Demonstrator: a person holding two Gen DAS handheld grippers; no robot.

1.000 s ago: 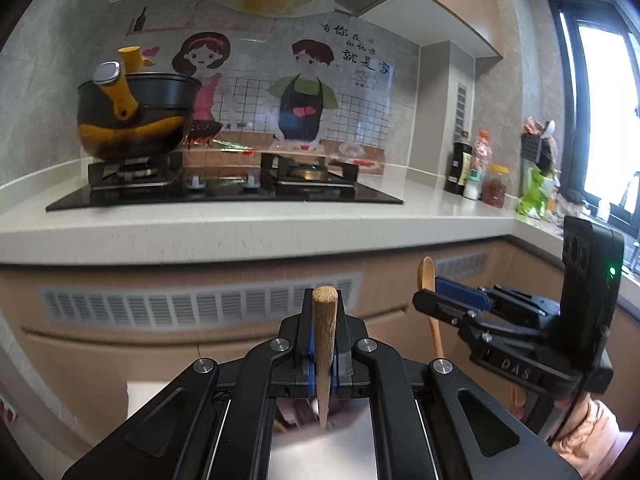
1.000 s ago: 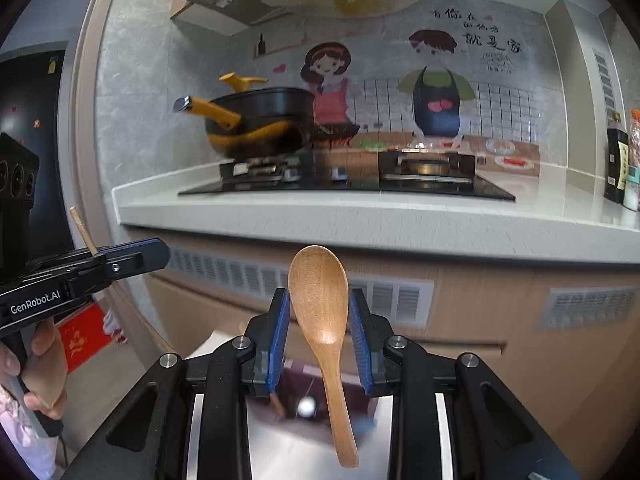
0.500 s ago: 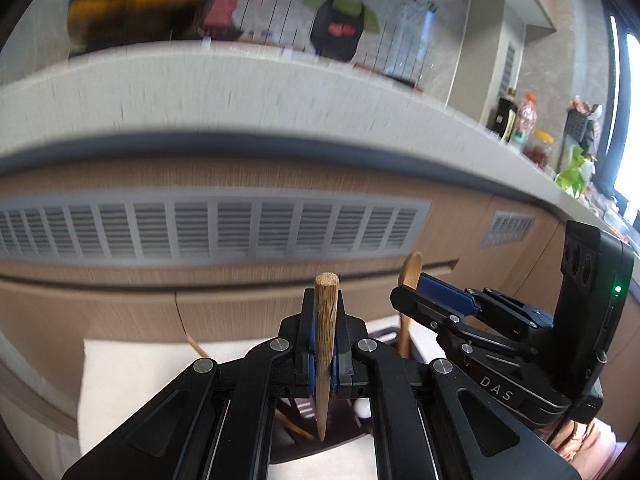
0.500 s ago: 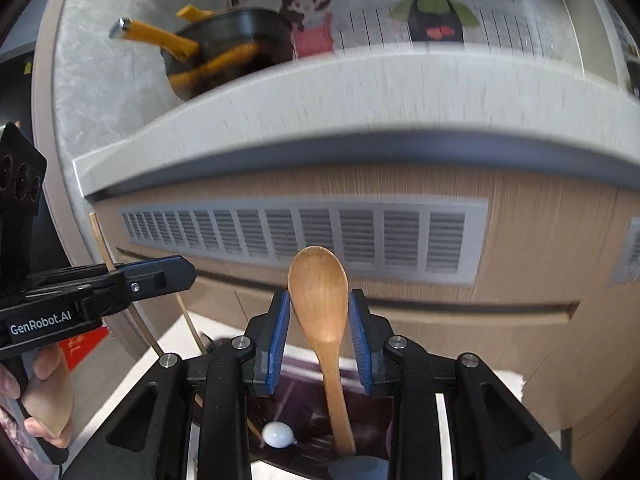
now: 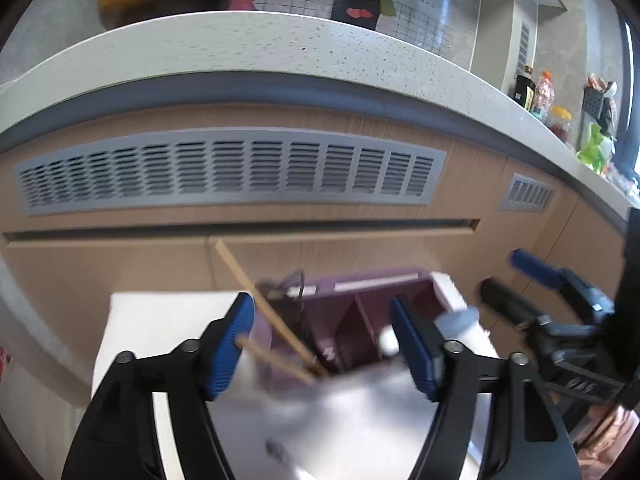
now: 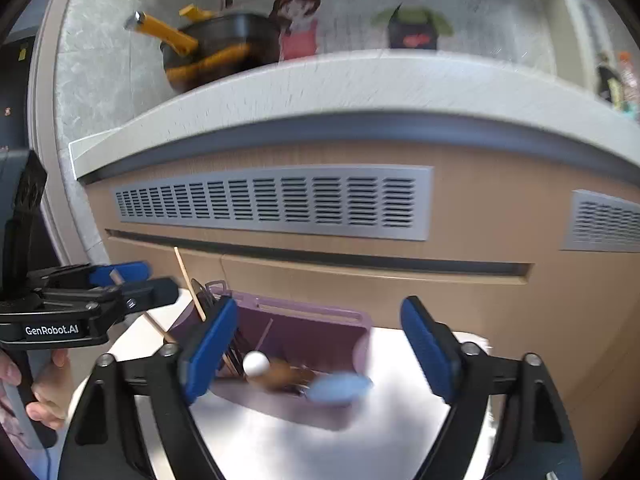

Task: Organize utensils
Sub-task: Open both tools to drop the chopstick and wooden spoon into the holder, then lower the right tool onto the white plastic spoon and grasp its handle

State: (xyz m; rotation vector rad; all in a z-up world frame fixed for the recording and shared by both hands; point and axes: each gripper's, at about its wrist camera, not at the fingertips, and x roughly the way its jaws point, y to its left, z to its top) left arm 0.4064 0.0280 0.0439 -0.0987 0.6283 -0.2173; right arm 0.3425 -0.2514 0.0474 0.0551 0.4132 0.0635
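Two wooden chopsticks (image 5: 276, 330) are seen in the left wrist view leaning in the purple utensil holder (image 5: 360, 320) between the spread, empty fingers of the left tool (image 5: 326, 344), while in the right wrist view the right tool (image 6: 320, 350) is likewise spread empty above the holder on the white desk (image 6: 304, 444).

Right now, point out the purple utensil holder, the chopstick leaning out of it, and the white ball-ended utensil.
purple utensil holder (image 6: 320, 316): right wrist view, on its far rim.
chopstick (image 5: 256, 296): left wrist view, mid-shaft above the holder.
white ball-ended utensil (image 6: 256, 362): right wrist view, on the white ball itself.
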